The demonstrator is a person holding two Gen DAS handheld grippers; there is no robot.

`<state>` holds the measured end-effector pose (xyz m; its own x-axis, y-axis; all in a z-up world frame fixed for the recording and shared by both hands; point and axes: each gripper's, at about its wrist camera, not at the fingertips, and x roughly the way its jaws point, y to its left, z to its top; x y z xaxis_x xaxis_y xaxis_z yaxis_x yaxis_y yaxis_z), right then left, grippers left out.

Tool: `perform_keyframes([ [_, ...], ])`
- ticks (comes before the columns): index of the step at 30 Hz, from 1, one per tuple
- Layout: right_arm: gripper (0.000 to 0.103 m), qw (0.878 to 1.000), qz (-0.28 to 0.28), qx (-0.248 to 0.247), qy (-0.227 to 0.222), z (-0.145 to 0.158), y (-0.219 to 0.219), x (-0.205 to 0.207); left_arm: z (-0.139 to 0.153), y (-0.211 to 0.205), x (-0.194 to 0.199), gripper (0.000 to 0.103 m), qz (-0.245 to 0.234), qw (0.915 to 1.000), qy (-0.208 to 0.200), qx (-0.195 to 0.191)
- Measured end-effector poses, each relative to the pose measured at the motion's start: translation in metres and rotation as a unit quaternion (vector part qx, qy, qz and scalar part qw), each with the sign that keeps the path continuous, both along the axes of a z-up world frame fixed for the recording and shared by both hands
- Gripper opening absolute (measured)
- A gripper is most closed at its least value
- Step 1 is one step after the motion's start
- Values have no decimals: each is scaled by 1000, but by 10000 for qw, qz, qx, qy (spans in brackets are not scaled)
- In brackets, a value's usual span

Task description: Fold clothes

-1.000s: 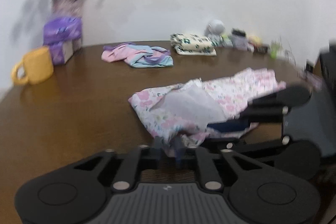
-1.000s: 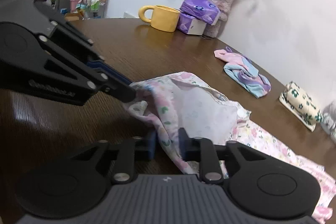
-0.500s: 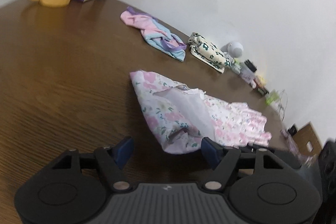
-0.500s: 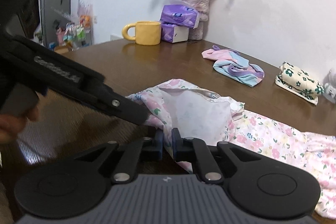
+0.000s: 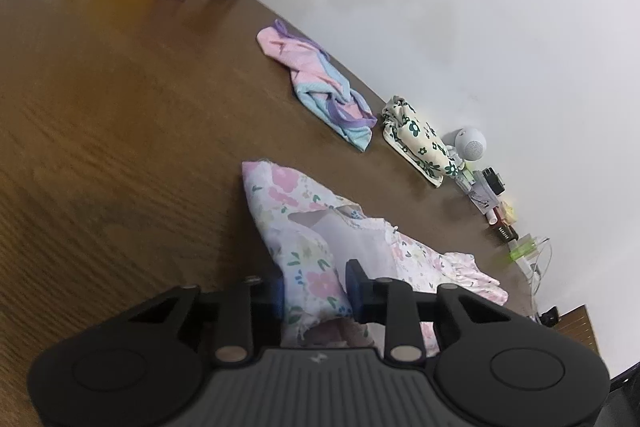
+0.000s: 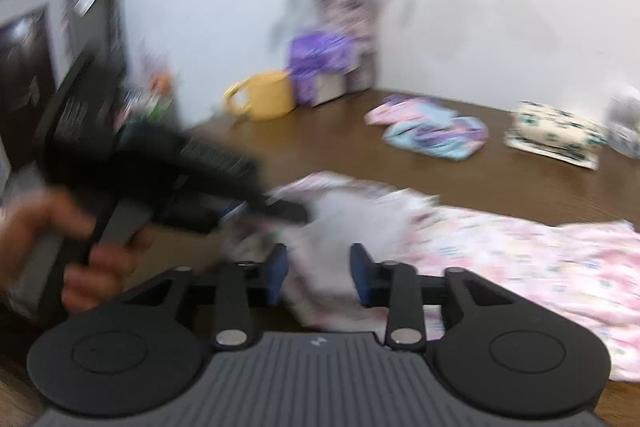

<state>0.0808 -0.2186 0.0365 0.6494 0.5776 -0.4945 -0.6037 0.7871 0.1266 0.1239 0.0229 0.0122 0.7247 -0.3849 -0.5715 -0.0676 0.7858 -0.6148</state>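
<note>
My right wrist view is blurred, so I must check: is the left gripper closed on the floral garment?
Observer: No. In the left wrist view the left gripper has its jaws apart, with the floral garment between them.
Operator: Does the garment lie flat at that end?
Observer: No. A corner is turned back, so the pale inner side shows.
Operator: What is the white blur at my right edge?
Observer: A small round white device, beside the folded cream cloth.
</note>
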Motion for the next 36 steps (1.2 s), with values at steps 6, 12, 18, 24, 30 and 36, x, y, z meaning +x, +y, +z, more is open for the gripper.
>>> perform_keyframes([
  [6, 38, 9926, -1145, 133, 388, -3, -52, 45, 4, -10, 1, 27, 1, 9994, -101, 339],
  [12, 41, 9933, -1048, -138, 464, -8, -57, 76, 9, -22, -2, 19, 37, 9959, -244, 875],
  [18, 42, 9945, -916, -266, 440, -13, -57, 94, 19, -33, -1, 12, -15, 9850, -423, 1675],
  [24, 43, 9937, -976, -148, 522, -18, -71, 96, 27, -43, 5, 11, -219, 9683, -565, 2425],
  [30, 43, 9919, -1129, -63, 581, -20, -89, 99, 41, -50, 9, 11, -287, 9454, -840, 3137],
  [36, 43, 9921, -1016, 30, 735, -27, -93, 103, 53, -69, 14, 11, -524, 9083, -1100, 4003],
])
